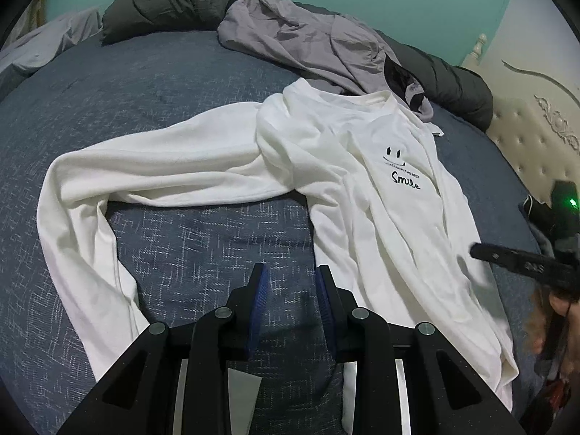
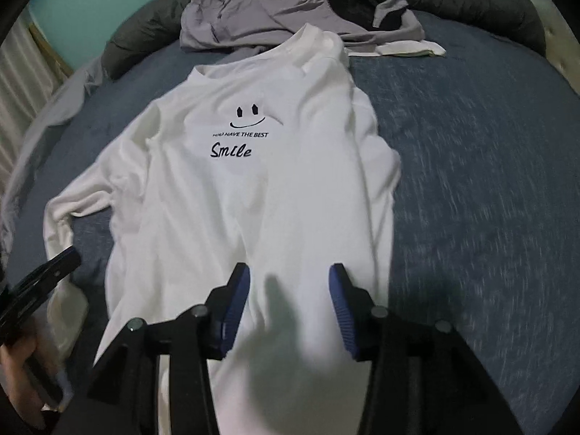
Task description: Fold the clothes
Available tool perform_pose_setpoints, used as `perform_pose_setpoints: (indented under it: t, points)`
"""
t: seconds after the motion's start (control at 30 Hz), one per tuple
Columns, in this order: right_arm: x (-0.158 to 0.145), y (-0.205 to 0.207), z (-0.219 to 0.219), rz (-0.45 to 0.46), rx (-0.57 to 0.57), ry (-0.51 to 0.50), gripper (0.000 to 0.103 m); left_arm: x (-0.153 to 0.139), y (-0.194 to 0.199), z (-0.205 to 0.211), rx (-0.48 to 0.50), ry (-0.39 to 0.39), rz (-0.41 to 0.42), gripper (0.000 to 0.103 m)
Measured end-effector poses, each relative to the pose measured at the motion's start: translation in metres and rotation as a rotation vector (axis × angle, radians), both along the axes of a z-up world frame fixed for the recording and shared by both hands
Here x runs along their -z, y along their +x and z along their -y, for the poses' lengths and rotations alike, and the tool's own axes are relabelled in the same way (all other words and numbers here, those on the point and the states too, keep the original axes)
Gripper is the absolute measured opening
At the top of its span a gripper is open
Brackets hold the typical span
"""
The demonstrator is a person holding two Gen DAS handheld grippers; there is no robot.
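Two claws are held spread and empty above a white long-sleeved shirt (image 2: 232,195) laid face up on the bed (image 2: 471,181) (one sleeve flung wide): left claw (image 1: 291,290) beside its hem, right claw (image 2: 290,297) over it, seemingly poised for folding.

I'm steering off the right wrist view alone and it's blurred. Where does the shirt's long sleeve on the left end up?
Observer: In the left wrist view the sleeve runs out sideways from the white shirt, then bends back toward the left tool.
Operator: Is the left tool holding any of it?
Observer: No. It is open over bare blue bedcover, with the sleeve off to its left side.
Operator: Anything beyond the bed on my side?
Observer: A cream tufted headboard stands past the shirt, out of your view.
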State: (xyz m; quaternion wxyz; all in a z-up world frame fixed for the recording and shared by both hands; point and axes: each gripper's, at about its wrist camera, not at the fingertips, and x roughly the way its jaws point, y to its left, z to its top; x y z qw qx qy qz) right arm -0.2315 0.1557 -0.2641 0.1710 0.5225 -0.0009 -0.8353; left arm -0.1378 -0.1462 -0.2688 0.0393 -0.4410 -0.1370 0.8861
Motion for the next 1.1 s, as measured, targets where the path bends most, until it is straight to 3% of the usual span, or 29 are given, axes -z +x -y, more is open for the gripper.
perform_pose_setpoints:
  t: [0.1, 0.33, 0.67, 0.8, 1.0, 1.07, 1.1]
  points:
    - [0.007, -0.008, 0.012, -0.006, -0.013, 0.051, 0.045, -0.001, -0.001, 0.002, -0.005, 0.005, -0.002, 0.03]
    - [0.022, -0.014, 0.013, -0.012, -0.031, 0.083, 0.009, -0.002, -0.002, 0.006, -0.011, 0.022, -0.004, 0.03]
    - [-0.011, -0.002, -0.05, -0.091, 0.03, -0.058, 0.002, -0.001, -0.001, 0.01, -0.02, 0.037, -0.003, 0.03]
    - [-0.014, -0.004, -0.065, -0.08, 0.06, -0.079, 0.001, 0.0, -0.003, 0.005, -0.015, 0.036, -0.001, 0.03]
    - [-0.008, -0.008, -0.065, -0.035, 0.059, -0.109, 0.004, 0.001, -0.006, -0.001, -0.006, 0.029, 0.003, 0.03]
    - [-0.006, -0.009, -0.053, -0.04, 0.045, -0.111, 0.025, 0.001, -0.007, -0.001, -0.004, 0.027, 0.002, 0.03]
    - [-0.005, -0.009, -0.047, -0.04, 0.037, -0.117, 0.044, 0.001, -0.007, -0.002, -0.003, 0.024, 0.002, 0.03]
